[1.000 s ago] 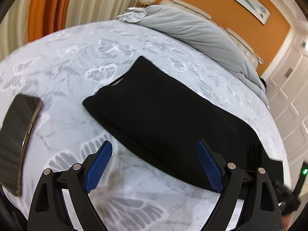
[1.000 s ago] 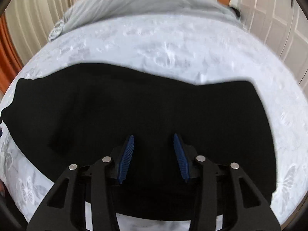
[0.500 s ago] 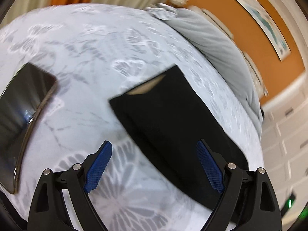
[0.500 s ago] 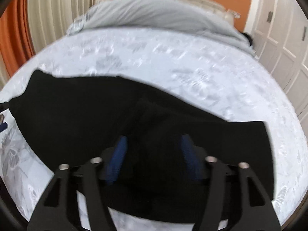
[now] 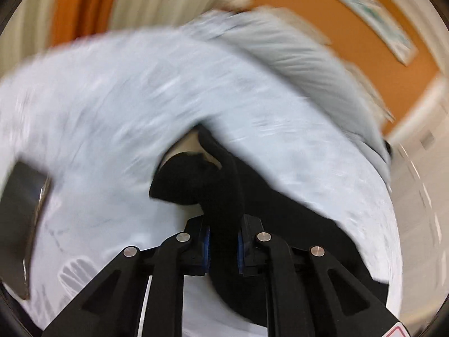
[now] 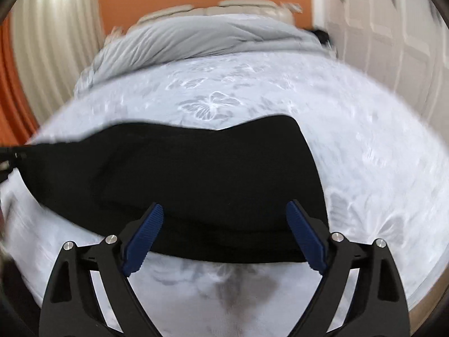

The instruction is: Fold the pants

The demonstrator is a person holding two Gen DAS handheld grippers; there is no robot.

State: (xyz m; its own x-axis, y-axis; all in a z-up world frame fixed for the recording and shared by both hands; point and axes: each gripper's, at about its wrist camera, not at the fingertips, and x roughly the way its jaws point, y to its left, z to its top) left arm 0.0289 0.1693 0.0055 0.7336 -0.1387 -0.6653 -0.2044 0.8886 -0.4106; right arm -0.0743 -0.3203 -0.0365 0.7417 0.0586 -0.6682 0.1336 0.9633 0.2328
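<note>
The left gripper [image 5: 223, 243] is clamped on a bunched fold of the black pants [image 5: 213, 185], its blue pads [image 5: 207, 241] pressed against the cloth on both sides; its jaws have just been closing onto that fold. From the grip the cloth is drawn up toward twelve o'clock, and the rest trails off toward four o'clock over the butterfly-print bedspread [image 5: 98, 112]. A dark phone [image 5: 19, 216] is seen at nine o'clock, though the view is blurred. The right gripper [image 6: 223, 237] is held wide apart, its jaws having just been opening, with nothing pinched between them. The pants [image 6: 196, 179] are spread flat on the bedspread [image 6: 364, 146] at its twelve o'clock, their near edge passing between the pads [image 6: 143, 236]. A grey duvet [image 6: 202, 39] is heaped beyond.
</note>
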